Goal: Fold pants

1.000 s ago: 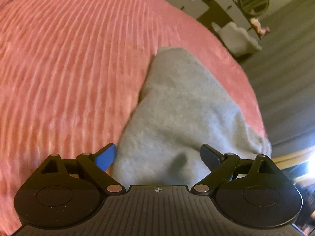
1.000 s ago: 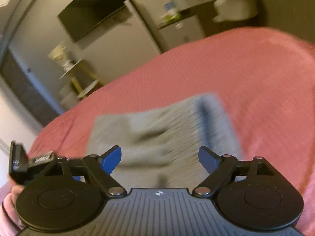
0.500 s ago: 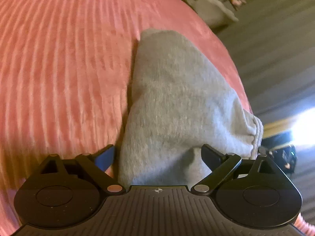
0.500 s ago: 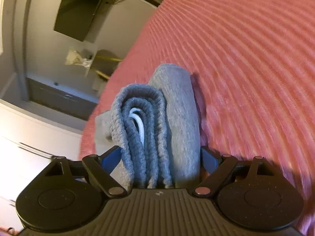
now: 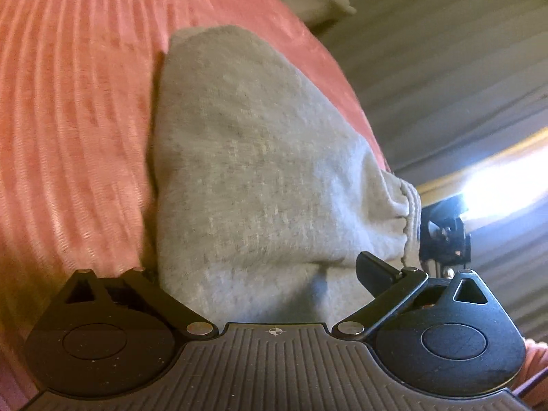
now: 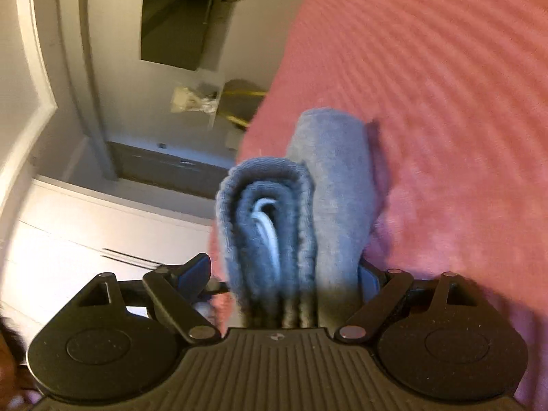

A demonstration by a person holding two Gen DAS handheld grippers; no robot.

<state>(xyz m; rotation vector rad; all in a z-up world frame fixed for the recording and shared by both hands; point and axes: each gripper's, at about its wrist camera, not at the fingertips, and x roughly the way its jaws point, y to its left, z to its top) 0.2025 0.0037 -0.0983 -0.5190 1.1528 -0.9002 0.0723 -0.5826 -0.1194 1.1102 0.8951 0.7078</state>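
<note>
While the soft grey fleece pants (image 5: 260, 157) are lying as a thick folded bundle near the edge of the pink ribbed bedspread (image 5: 68, 109), we are working on what seems a late step of the folding. Our left gripper (image 5: 260, 274) is standing with its jaws spread wide around one end of the bundle, not pinching it. Our right gripper (image 6: 284, 274) is straddling the layered end, where the ribbed grey waistband (image 6: 267, 212) and a white drawstring (image 6: 269, 229) are showing; its jaws are resting at both sides of the stack, but we cannot tell if they are pressing. We are judging that the next move needs both grippers to close evenly on all layers, so the fold is not slipping open.
</note>
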